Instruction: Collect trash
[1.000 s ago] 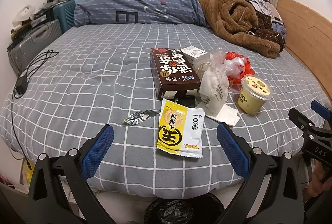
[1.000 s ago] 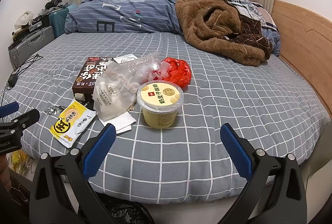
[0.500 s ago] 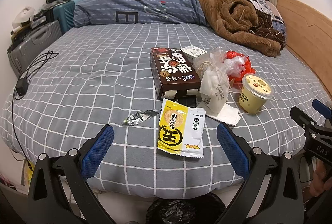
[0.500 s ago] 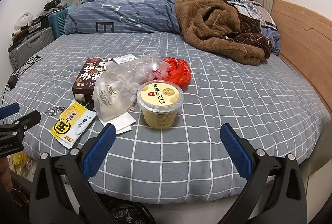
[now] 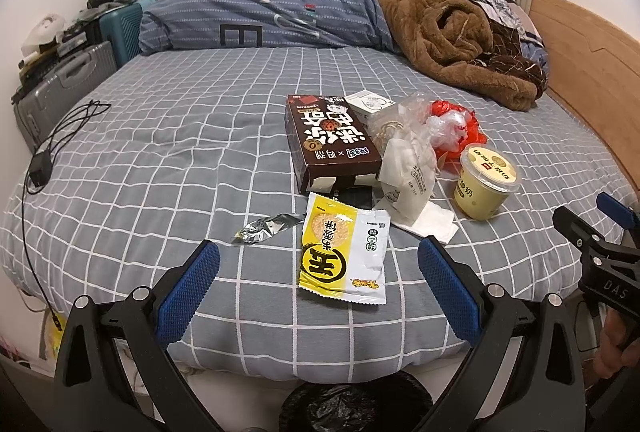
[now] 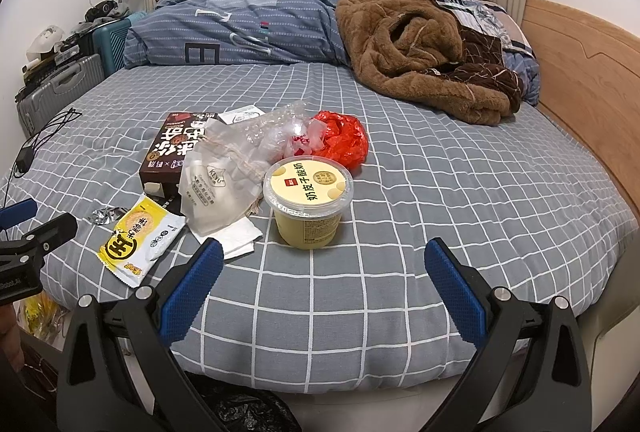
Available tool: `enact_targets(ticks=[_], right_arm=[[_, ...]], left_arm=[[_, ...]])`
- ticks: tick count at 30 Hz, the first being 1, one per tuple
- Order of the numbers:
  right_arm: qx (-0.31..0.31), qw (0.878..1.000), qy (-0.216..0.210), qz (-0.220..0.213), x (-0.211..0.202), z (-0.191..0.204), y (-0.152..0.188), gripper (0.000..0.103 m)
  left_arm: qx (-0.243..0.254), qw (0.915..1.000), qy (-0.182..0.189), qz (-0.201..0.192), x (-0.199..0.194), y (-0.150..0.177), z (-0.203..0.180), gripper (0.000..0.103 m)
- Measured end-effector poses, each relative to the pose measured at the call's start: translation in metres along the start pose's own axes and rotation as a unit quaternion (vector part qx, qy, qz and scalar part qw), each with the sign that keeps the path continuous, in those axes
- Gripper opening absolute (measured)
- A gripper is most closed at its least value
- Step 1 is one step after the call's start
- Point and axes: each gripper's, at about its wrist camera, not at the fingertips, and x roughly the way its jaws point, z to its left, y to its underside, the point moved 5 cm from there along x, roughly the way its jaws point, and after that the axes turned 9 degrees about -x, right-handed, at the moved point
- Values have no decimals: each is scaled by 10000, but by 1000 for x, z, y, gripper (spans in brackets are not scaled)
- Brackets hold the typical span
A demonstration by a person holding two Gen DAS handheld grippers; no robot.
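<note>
Black plastic arms on the left gripper (image 5: 318,288), blue textured pads (image 5: 188,290), silver screws at the joints. Right gripper (image 6: 322,286) matches; white "DAS" lettering on its body.

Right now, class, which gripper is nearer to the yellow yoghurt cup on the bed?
Right. The right gripper is open, facing the yoghurt cup just beyond its fingertips. The left gripper is open over the yellow snack packet, with the cup off to its right.
</note>
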Motion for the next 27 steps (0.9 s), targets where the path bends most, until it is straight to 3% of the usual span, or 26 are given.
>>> enact_targets(ticks=[19,27], right_arm=[[7,10000,-11,0,1,0,0,97],[-240,9996,-14,110,25,0,-4,97]], left_arm=[[9,10000,-18,14,1,1,0,97],[33,9994,-27,357,30,6,1,97]])
